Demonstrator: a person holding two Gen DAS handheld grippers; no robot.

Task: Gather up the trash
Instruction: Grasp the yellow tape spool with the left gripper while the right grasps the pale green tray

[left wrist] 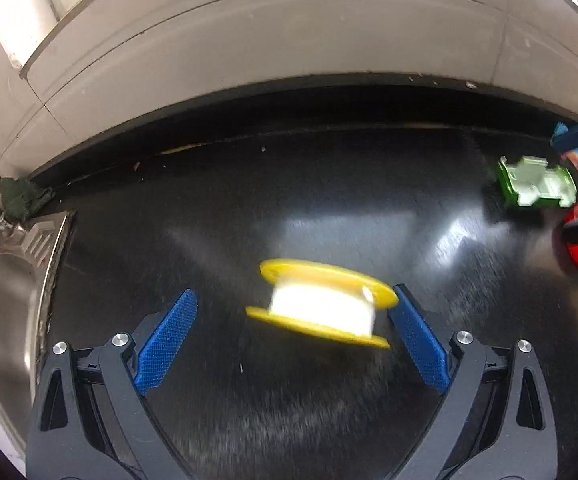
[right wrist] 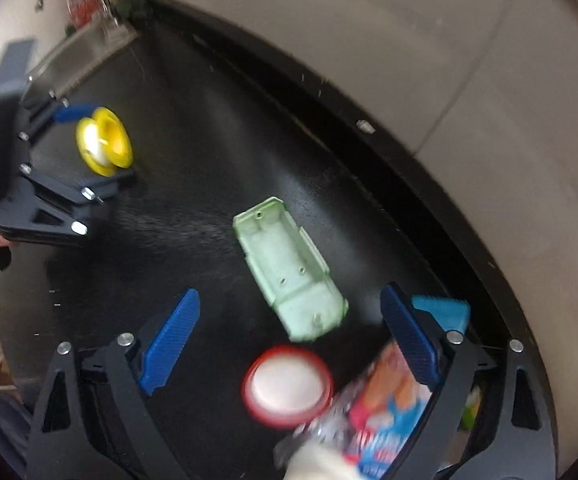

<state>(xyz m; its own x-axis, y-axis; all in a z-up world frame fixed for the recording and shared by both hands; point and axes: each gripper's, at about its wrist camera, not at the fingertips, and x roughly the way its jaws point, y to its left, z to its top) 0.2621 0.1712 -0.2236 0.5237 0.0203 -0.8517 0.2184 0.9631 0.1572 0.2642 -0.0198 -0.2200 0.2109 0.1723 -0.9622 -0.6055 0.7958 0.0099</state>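
I see a black tabletop [left wrist: 329, 200] running along a pale wall, with a steel sink [left wrist: 9, 300] at its far left end. My left gripper [left wrist: 293, 312] has its fingers spread wide around a yellow spool [left wrist: 321, 304] of white tape that lies on its side; the right pad sits just beside a flange, and through the blur I cannot tell if it touches. My right gripper [right wrist: 293, 320] is also wide open and holds nothing. Between its fingers lie a pale green plastic shell [right wrist: 289, 264], a red-rimmed lid [right wrist: 287, 386] and a colourful wrapper [right wrist: 385, 412].
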